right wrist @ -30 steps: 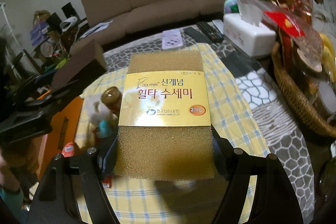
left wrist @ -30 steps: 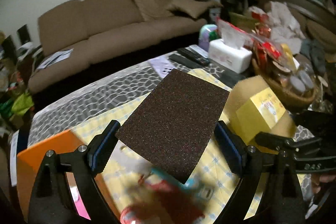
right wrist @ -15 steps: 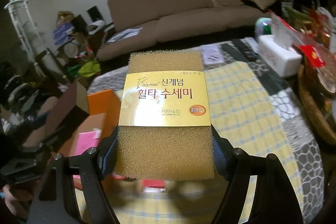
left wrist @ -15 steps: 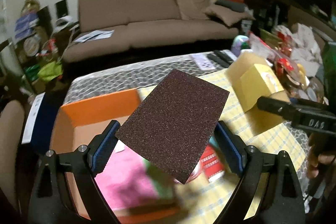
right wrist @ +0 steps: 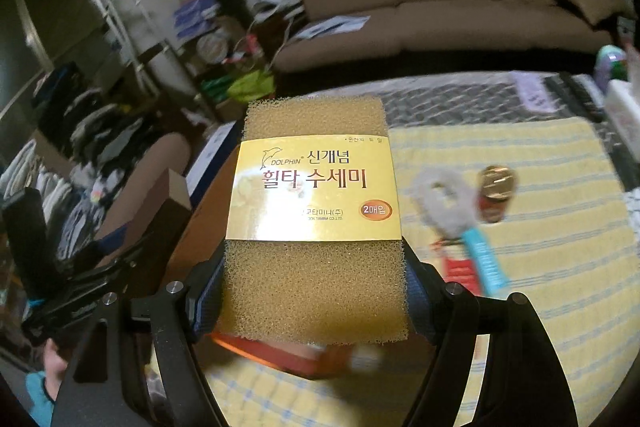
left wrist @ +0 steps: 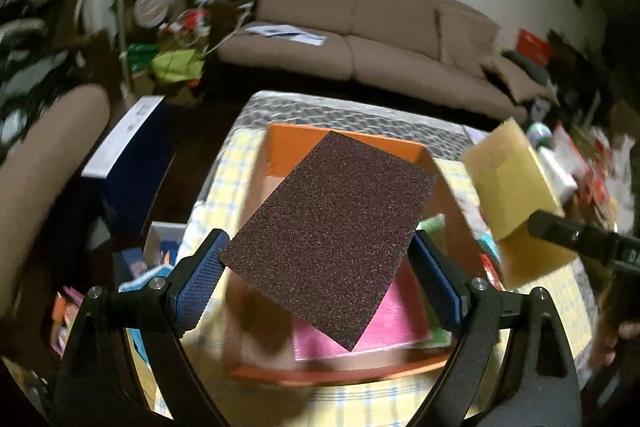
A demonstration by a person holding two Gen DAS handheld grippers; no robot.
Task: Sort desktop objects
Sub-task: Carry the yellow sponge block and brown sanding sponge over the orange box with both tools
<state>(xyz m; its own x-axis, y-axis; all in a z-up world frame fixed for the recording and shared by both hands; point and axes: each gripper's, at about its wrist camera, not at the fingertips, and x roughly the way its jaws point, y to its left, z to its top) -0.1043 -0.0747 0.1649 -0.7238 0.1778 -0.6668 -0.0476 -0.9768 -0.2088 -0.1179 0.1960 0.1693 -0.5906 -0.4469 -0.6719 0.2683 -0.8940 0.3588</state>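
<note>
My left gripper (left wrist: 316, 267) is shut on a dark brown sanding block (left wrist: 332, 231) and holds it tilted above an open orange box (left wrist: 344, 147). Pink (left wrist: 360, 331) and green (left wrist: 434, 227) items lie in the box. My right gripper (right wrist: 316, 291) is shut on a yellow sponge pack (right wrist: 314, 203) with a gold Korean label, held over the box's corner (right wrist: 280, 355). The sponge pack also shows in the left wrist view (left wrist: 512, 191), to the right of the box. The left gripper with its block shows in the right wrist view (right wrist: 168, 203).
On the yellow checked cloth (right wrist: 540, 267) lie a teal-handled brush (right wrist: 476, 251), a small gold-lidded jar (right wrist: 496, 191) and a red packet (right wrist: 460, 267). A brown sofa (left wrist: 360, 39) stands behind the table. A blue-and-white box (left wrist: 128, 163) and clutter sit left of the table.
Both grippers have swung left with their loads. The orange box has come under the left gripper, and the basket and tissue box have left the view.
</note>
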